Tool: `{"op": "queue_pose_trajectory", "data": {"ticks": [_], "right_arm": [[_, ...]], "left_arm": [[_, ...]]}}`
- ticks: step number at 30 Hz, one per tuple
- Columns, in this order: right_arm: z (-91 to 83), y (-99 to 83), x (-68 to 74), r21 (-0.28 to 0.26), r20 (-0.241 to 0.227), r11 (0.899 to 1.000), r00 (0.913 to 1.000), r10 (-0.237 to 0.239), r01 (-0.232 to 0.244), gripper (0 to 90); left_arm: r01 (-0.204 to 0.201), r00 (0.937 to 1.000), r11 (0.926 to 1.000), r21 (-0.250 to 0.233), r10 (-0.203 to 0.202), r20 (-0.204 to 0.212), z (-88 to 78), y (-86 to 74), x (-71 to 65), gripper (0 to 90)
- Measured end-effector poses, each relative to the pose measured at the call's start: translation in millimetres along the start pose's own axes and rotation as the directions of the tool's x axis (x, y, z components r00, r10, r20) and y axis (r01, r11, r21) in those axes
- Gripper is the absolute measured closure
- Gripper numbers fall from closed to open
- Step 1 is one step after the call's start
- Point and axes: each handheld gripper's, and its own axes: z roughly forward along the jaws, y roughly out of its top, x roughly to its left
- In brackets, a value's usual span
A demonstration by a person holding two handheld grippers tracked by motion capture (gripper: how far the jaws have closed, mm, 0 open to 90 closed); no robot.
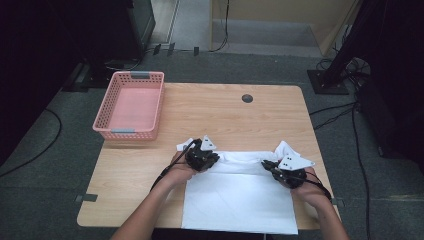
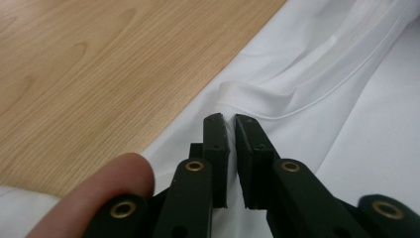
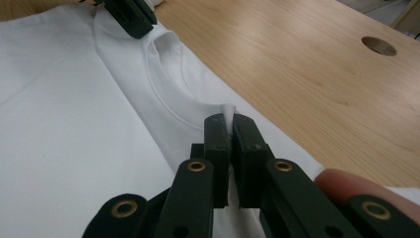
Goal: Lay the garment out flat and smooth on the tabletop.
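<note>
Both forearms reach in to the white shirt lying flat on the tabletop, left claw and right claw each clenched on its far collar edge, probably to lift and fold it.

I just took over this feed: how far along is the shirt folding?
Early stage. Done: the white T-shirt lies spread flat on the table, both sleeves apparently tucked in at the top. In hand: the left gripper and right gripper are each pinched shut on cloth at the top edge, either side of the collar. Left: folding the body over; the pink basket holds nothing.
</note>
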Motion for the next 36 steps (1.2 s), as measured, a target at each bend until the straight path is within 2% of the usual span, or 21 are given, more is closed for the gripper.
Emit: {"op": "queue_pose_trajectory", "data": {"ticks": [6,8,9,11,12,13,14,16,19,25,28,31,33,34,35,36], "right_arm": [[-0.5,-2.5,-0.5,0.001,0.018,1.0,0.9996,0.02,-0.02,87.2],[1.1,-3.5,0.0,0.012,0.017,1.0,0.9996,0.021,-0.021,87.2],[3.1,-4.7,0.6,0.024,0.013,1.0,0.9998,0.017,-0.017,87.2],[6.9,-6.9,1.9,0.057,0.024,0.998,0.9997,0.01,-0.012,87.2],[8.9,-8.0,2.3,0.069,0.027,0.998,0.9996,0.008,-0.01,87.2],[10.3,-9.0,2.2,0.077,0.031,0.997,0.9995,0.006,-0.008,87.2],[11.3,-9.5,2.1,0.081,0.035,0.997,0.9993,0.011,-0.014,87.2],[11.6,-9.2,1.6,0.075,0.039,0.997,0.999,0.022,-0.025,87.2],[9.9,-6.5,1.5,0.067,0.05,0.997,0.9982,0.031,-0.035,87.2],[7.7,11.3,-8.8,0.043,0.095,0.998,0.9942,0.049,-0.053,87.3],[10.6,32.5,-20.8,0.017,0.125,0.998,0.9904,0.059,-0.062,87.4],[20.7,58.7,-35.8,0.01,0.148,0.998,0.9872,0.06,-0.062,87.6],[31.5,78.7,-49.5,0.016,0.162,0.998,0.9849,0.061,-0.064,87.9],[38.3,88.9,-58.1,0.019,0.172,0.997,0.9822,0.075,-0.079,87.9],[46.8,98.6,-68.4,0.021,0.19,0.995,0.9776,0.09,-0.096,87.5],[57.3,107.1,-80.4,0.017,0.22,0.991,0.9673,0.126,-0.133,84.4]], "left_arm": [[0.039,0.9992,0.999,-0.021,-0.039,-0.013,-6.3,-3.4,5.4,86.0],[0.027,0.9994,0.9995,0.014,-0.026,-0.022,-1.8,-6.2,6.0,75.4],[0.022,0.9997,0.9989,0.041,-0.022,-0.012,1.2,-7.6,5.7,65.0],[0.001,0.9999,0.9987,0.05,-0.001,-0.011,4.6,-8.5,2.1,58.3],[-0.006,0.9995,0.9985,0.055,0.008,-0.03,5.3,-7.6,-0.4,56.4],[-0.024,0.9978,0.9979,0.061,0.028,-0.061,5.6,-6.6,-2.4,58.0],[-0.029,0.9958,0.998,0.057,0.034,-0.085,5.6,-5.7,-3.9,65.5],[-0.044,0.9945,0.998,0.045,0.048,-0.093,4.3,-4.3,-6.0,78.9],[-0.044,0.9954,0.999,0.013,0.045,-0.085,0.1,-2.4,-5.6,88.8],[0.015,0.9969,0.9973,-0.071,-0.021,-0.076,-19.3,11.0,9.3,90.0],[0.051,0.9937,0.9936,-0.101,-0.06,-0.095,-25.5,25.1,22.0,90.0],[0.098,0.9818,0.9868,-0.129,-0.117,-0.149,-25.7,43.1,39.6,90.0],[0.124,0.9667,0.9821,-0.142,-0.152,-0.206,-22.7,58.9,53.7,90.0],[0.142,0.9568,0.9778,-0.153,-0.176,-0.232,-19.6,67.9,61.5,90.0],[0.164,0.9398,0.9715,-0.171,-0.207,-0.272,-14.6,77.1,70.3,90.0],[0.191,0.9112,0.9628,-0.191,-0.246,-0.33,-8.1,85.5,79.6,85.3]]}}
